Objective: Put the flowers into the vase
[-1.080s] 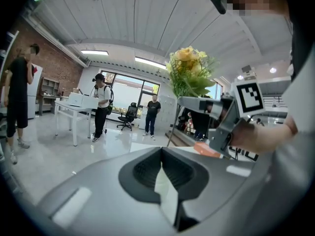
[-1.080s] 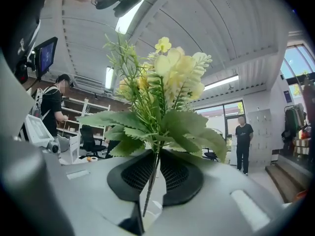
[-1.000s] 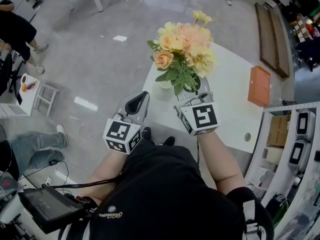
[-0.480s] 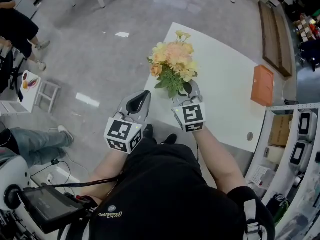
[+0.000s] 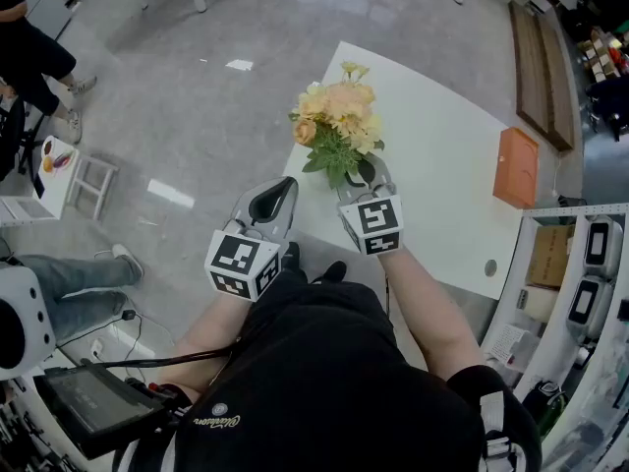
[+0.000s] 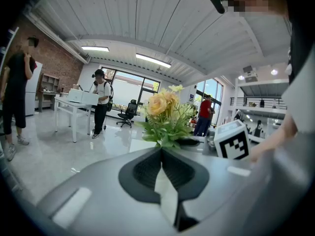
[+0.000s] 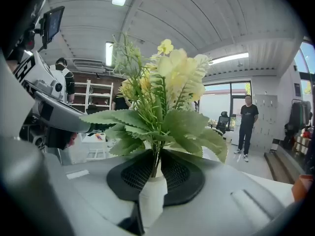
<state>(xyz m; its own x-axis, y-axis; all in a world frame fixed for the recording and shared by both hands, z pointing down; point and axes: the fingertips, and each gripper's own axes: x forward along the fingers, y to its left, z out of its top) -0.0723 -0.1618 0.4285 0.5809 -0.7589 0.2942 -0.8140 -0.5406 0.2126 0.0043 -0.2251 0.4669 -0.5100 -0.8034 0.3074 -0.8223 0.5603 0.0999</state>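
Now your right gripper [image 5: 362, 173] is at the near-left part of the white worktop [image 5: 442, 155]. Its fingers [image 7: 177, 173] are closed on the green stems of the flowers [image 5: 339, 116], low down beneath the leaves. Those fingers have just been easing apart a little, but the right gripper view shows the stems between the pads, with both pads close against them. Below the grip, the same view shows the stems running down into the mouth of a white vase [image 7: 150, 200], seen upright through the gap between the fingers. In the head view the vase is hidden under the foliage, and the peach and yellow blooms stand upright just beyond your gripper. Your left gripper [image 5: 279, 187] hangs just beside the worktop's near-left edge, over the floor, to the left of the flowers and apart from them. Its fingers [image 6: 142, 171] are clenched together at the tips with nothing between them. An orange box [image 5: 514, 168] lies well apart, at the worktop's right edge.
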